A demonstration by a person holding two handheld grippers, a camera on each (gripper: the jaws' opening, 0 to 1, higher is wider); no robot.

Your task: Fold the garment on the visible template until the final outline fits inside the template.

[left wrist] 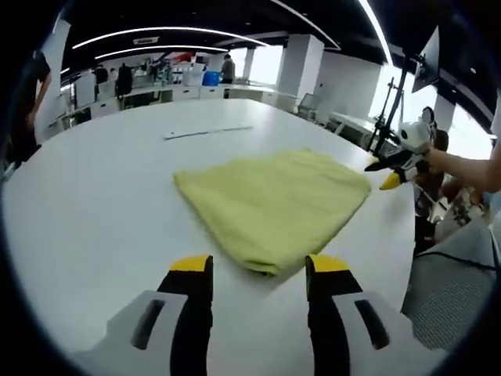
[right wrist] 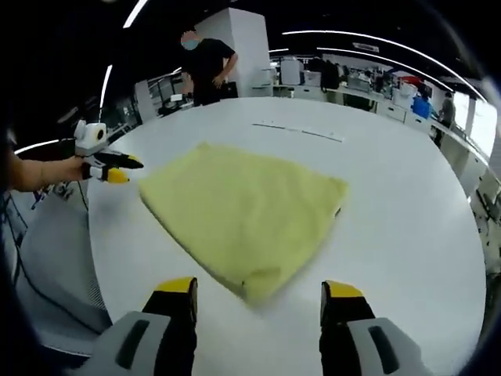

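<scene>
the yellow garment [left wrist: 274, 205] lies folded into a rough four-sided shape on the white counter [left wrist: 94, 204], its layered corner pointing toward the camera in both views. in the left gripper view the left claw [left wrist: 259, 268] is released, its two yellow-tipped jaws spread wide on either side of that near corner and holding nothing. in the right gripper view the right claw [right wrist: 257, 288] is likewise released, jaws apart with the garment's [right wrist: 241, 213] near corner between and just ahead of them; whether the tips touch the cloth is hard to tell. a thin pale strip [right wrist: 297, 131] lies on the counter [right wrist: 407, 227] beyond the garment, well apart from it. a person in dark clothes [right wrist: 205, 66] stands at the counter's far edge.
</scene>
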